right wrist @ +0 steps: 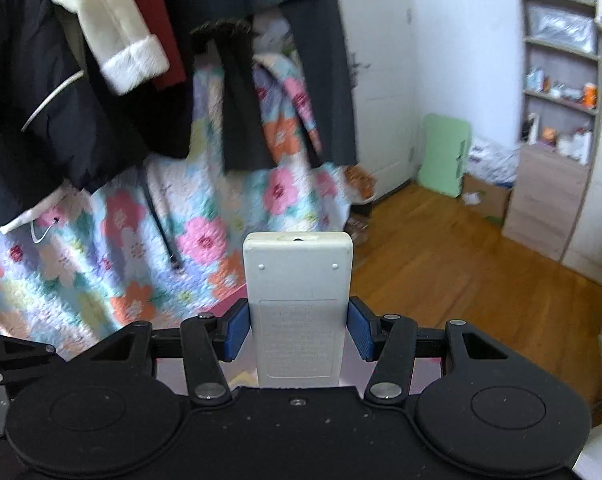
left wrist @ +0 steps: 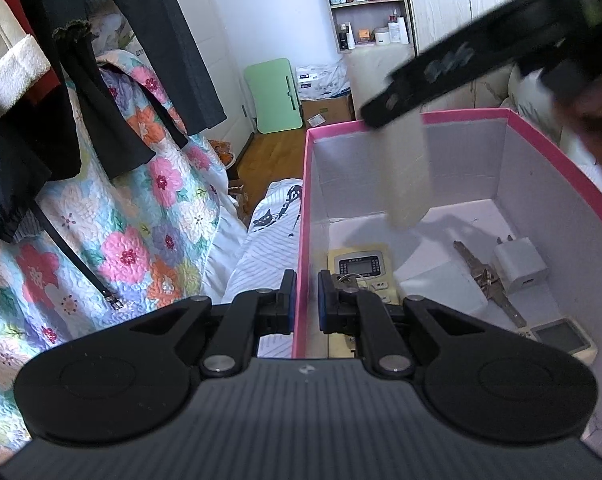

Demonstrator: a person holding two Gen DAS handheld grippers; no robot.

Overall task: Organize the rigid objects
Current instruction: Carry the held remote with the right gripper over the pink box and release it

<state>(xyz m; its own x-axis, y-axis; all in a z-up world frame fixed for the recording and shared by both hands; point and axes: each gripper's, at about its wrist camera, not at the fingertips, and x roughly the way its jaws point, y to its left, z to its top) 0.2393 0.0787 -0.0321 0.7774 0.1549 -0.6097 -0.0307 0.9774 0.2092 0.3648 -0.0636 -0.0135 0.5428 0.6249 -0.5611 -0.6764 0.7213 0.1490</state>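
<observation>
A pink box (left wrist: pixel 553 148) with a white inside stands on the bed. In it lie a yellowed remote (left wrist: pixel 361 266), keys (left wrist: pixel 487 280), a white charger plug (left wrist: pixel 521 266), a white flat block (left wrist: pixel 441 284) and a small screen device (left wrist: pixel 561 338). My left gripper (left wrist: pixel 304 300) is shut on the box's left wall (left wrist: pixel 301 280). My right gripper (right wrist: pixel 299 328) is shut on a white remote (right wrist: pixel 299 280), back side up. In the left wrist view that remote (left wrist: pixel 407 172) hangs blurred over the box, under the right gripper's arm (left wrist: pixel 441 76).
Dark coats (right wrist: pixel 101 100) hang over a floral quilt (left wrist: pixel 133 220) on the left. A white cat-print sheet (left wrist: pixel 265 240) lies beside the box. Wooden floor (right wrist: pixel 461 272), a green folding table (left wrist: pixel 275 96), cardboard boxes (left wrist: pixel 325 112) and shelves (left wrist: pixel 365 4) are beyond.
</observation>
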